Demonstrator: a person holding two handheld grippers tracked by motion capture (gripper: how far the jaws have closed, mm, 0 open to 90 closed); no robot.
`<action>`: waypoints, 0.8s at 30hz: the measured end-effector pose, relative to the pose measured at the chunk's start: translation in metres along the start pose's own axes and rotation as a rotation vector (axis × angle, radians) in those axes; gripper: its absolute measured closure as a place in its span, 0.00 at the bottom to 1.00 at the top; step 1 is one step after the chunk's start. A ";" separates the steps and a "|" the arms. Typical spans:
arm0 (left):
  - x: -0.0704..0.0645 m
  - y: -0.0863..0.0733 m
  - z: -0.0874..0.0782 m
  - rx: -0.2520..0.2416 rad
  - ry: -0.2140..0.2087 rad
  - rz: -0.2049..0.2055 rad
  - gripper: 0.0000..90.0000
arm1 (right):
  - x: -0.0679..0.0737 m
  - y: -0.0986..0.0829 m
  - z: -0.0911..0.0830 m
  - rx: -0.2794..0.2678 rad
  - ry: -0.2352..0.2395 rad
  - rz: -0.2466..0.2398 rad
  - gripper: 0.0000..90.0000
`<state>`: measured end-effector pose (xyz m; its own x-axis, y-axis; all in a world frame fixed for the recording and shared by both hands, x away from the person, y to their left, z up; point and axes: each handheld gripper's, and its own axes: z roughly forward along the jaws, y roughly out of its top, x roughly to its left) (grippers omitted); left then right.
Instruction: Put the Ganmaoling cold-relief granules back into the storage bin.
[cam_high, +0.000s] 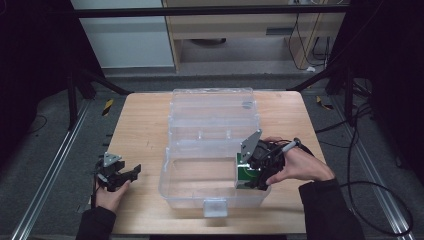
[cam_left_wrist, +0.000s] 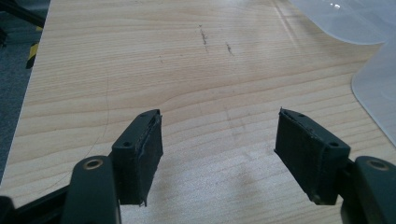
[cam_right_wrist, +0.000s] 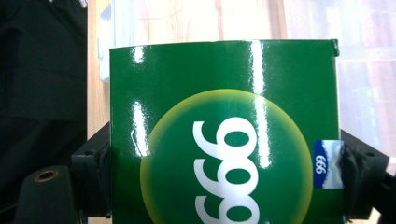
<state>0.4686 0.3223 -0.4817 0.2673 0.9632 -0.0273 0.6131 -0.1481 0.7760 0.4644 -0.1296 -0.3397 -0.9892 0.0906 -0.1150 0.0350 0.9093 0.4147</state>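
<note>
Green and glossy, a small carton sits clamped between my right fingers, one pad pressed to each of its side edges, its printed face with the white "999" in a yellow disc turned toward me. My right gripper holds it inside the clear plastic box, low in the right-hand end of the tub and close against that wall; whether the carton's bottom already rests on the floor of the box, I cannot tell. Behind it the box's hinged lid lies thrown back flat on the wooden bench. Off to the other side my left gripper hovers over bare wood, well apart from the box, its fingers spread wide and holding nothing. By my reading the step in hand is placing the carton in the box. Next comes a short settle downward until it stands on the floor, then parting the right fingers and lifting straight up clear of the wall
</note>
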 end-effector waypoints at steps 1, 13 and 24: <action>0.000 0.000 0.000 0.000 0.001 0.000 0.34 | -0.001 -0.002 0.004 0.000 0.004 0.000 0.17; 0.000 0.000 0.000 0.000 0.001 0.000 0.34 | 0.000 -0.003 0.019 0.038 -0.003 -0.025 0.17; 0.000 0.000 0.000 -0.001 0.002 -0.001 0.34 | 0.001 -0.003 0.028 0.094 -0.013 -0.048 0.16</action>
<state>0.4686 0.3227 -0.4816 0.2655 0.9637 -0.0268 0.6128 -0.1472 0.7764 0.4674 -0.1212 -0.3664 -0.9881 0.0512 -0.1448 0.0018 0.9466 0.3224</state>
